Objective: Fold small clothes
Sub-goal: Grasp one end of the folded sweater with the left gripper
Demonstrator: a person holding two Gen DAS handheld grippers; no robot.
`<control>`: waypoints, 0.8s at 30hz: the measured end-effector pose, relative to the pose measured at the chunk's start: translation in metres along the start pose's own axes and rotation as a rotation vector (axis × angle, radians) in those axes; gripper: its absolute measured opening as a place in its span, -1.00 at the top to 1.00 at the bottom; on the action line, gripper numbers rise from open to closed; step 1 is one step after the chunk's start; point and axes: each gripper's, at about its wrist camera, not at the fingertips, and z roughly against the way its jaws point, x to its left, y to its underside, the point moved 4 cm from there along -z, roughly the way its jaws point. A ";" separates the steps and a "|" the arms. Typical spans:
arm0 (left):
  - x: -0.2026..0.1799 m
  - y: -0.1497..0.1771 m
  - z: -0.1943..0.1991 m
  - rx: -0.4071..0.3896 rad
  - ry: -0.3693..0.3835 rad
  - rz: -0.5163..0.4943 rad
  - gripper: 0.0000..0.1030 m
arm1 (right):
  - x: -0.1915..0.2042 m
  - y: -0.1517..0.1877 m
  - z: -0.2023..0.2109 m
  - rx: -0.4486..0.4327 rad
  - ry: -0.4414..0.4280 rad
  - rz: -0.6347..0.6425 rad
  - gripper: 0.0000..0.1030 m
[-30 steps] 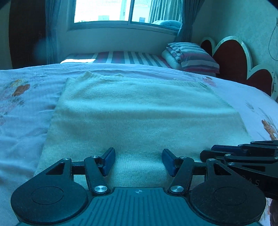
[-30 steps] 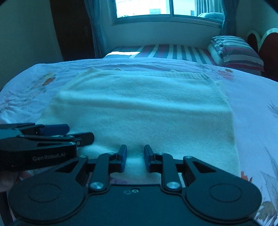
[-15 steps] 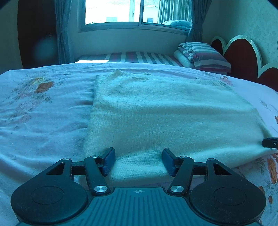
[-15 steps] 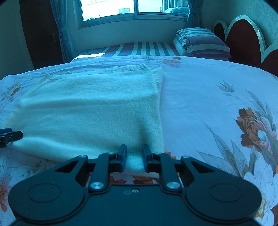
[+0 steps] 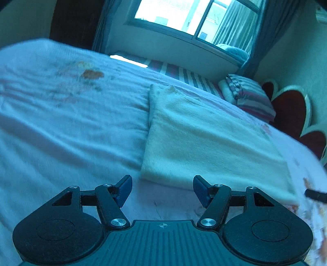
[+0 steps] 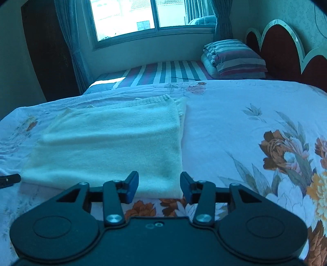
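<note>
A pale cream knitted garment (image 5: 204,143) lies folded flat on the floral bedsheet (image 5: 71,122). My left gripper (image 5: 162,189) is open and empty, just off the garment's near left corner, above the sheet. In the right wrist view the garment (image 6: 114,147) lies ahead and to the left. My right gripper (image 6: 159,186) is open and empty at the garment's near right corner, with the hem between its fingertips' lines. A tip of the right gripper (image 5: 315,195) shows at the left view's right edge.
A second bed with a striped cover (image 6: 163,73) and folded striped bedding (image 6: 233,58) stands beyond, under a window (image 6: 143,16). A red scalloped headboard (image 6: 286,47) lines the right wall. The floral sheet (image 6: 255,143) spreads to the right of the garment.
Both grippers have moved apart, left one leftward and tilted, right one rightward. The right gripper's jaws have opened from nearly shut. The garment has not moved.
</note>
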 end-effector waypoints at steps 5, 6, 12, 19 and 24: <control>0.016 0.021 -0.017 0.018 0.170 0.308 -0.25 | 0.019 0.006 0.005 -0.046 -0.103 -0.039 0.95; 0.017 0.023 -0.022 0.015 0.174 0.346 -0.25 | 0.024 0.005 0.002 -0.053 -0.120 -0.042 0.95; 0.011 0.018 -0.047 -0.048 0.151 0.413 -0.25 | 0.051 -0.009 -0.031 -0.032 -0.215 -0.051 0.95; 0.008 0.012 -0.071 -0.100 0.125 0.478 0.03 | 0.073 -0.037 -0.067 -0.011 -0.302 0.027 0.95; 0.010 0.014 -0.077 -0.123 0.100 0.495 0.29 | 0.076 -0.050 -0.093 0.013 -0.347 0.035 0.95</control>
